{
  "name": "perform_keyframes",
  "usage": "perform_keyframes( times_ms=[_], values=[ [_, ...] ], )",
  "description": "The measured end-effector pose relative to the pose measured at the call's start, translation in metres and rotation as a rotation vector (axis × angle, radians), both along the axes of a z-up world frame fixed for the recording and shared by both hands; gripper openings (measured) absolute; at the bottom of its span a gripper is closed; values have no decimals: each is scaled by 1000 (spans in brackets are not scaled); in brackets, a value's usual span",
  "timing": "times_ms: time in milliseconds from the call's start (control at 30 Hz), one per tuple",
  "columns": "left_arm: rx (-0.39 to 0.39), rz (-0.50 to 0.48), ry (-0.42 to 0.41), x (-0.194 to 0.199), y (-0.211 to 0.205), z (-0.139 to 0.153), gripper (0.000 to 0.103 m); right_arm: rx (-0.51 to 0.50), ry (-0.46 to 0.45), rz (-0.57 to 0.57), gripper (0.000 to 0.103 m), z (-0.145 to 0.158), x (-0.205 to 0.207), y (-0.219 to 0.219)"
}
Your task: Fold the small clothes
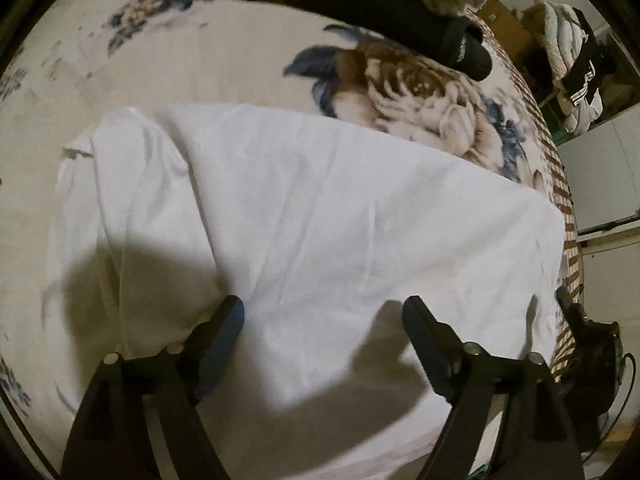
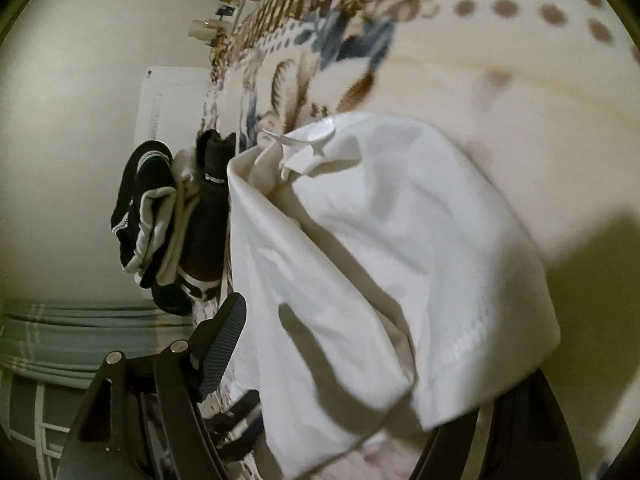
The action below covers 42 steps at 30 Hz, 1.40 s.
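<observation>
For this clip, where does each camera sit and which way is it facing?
Left wrist: sits behind the left tongs, looking down along both open fingers at the white garment spread on the floral blanket.
Right wrist: sits behind the right tongs, facing across the white garment toward dark clothes at the bed edge; only one finger shows, cloth covers the other.
Shared: the white garment, floral blanket, and dark clothes.
</observation>
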<state>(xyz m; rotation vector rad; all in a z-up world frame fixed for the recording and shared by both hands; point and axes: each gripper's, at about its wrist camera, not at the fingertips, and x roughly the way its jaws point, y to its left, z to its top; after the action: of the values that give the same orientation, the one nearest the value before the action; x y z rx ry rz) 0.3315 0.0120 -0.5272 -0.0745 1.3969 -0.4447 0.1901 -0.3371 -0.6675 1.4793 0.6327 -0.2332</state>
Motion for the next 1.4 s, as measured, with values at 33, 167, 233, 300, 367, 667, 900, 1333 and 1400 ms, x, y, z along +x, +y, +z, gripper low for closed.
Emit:
perform_keyframes(
  times_ms=[33,167,233,300,367,667,900,1333,1400],
  values=[
    [-8,0,8,2,1,-2,85,-1,-20,-7,77,0,2,0],
    [-26,6,32,8,2,-9,88,-54,-70,23,77,6,3,2],
    [-32,14,36,9,2,-12,91,-58,-61,33,71,3,4,2],
    [-54,43,33,12,4,-15,95,-55,-39,27,47,-1,4,0],
    [-97,69,42,14,8,-20,103,-68,1,34,12,-1,7,-1],
    [-135,229,57,16,56,11,103,-370,101,151,9,70,35,25],
    [-56,453,-40,-15,178,54,103,-987,177,577,9,147,113,158],
    [-32,751,49,-75,301,28,103,-923,103,1290,79,112,146,355],
    [-95,734,58,-71,288,34,103,-763,64,1249,79,134,143,327]
  ],
)
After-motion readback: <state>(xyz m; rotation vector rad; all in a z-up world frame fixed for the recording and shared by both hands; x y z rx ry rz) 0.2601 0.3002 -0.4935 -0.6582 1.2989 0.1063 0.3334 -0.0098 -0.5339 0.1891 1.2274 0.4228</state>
